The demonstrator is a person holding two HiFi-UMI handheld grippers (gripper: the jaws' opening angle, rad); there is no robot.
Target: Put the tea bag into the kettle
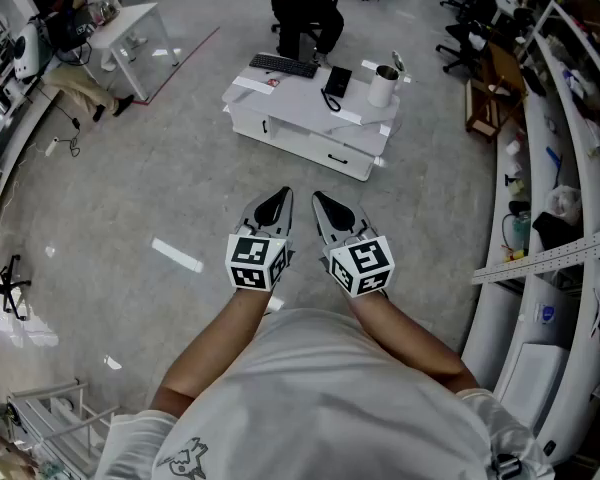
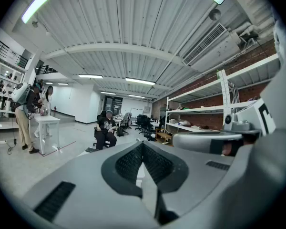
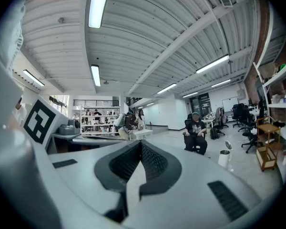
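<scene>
A white kettle point(image 1: 382, 85) with its lid up stands at the right end of a low white table point(image 1: 310, 133) across the floor; it also shows in the right gripper view point(image 3: 223, 158). A small white and red packet point(image 1: 273, 81) lies near the keyboard; I cannot tell whether it is the tea bag. My left gripper point(image 1: 280, 200) and right gripper point(image 1: 322, 203) are held side by side close to the body, well short of the table. Both are shut with nothing between the jaws, as the left gripper view point(image 2: 142, 144) and right gripper view point(image 3: 141, 144) show.
On the low table lie a black keyboard point(image 1: 283, 65) and a dark phone-like slab point(image 1: 337, 80). A person sits in a chair point(image 1: 305, 3) behind it. A tall white table point(image 1: 130, 28) stands far left, long white shelves point(image 1: 570, 168) run along the right, and a wire rack point(image 1: 50, 423) is near left.
</scene>
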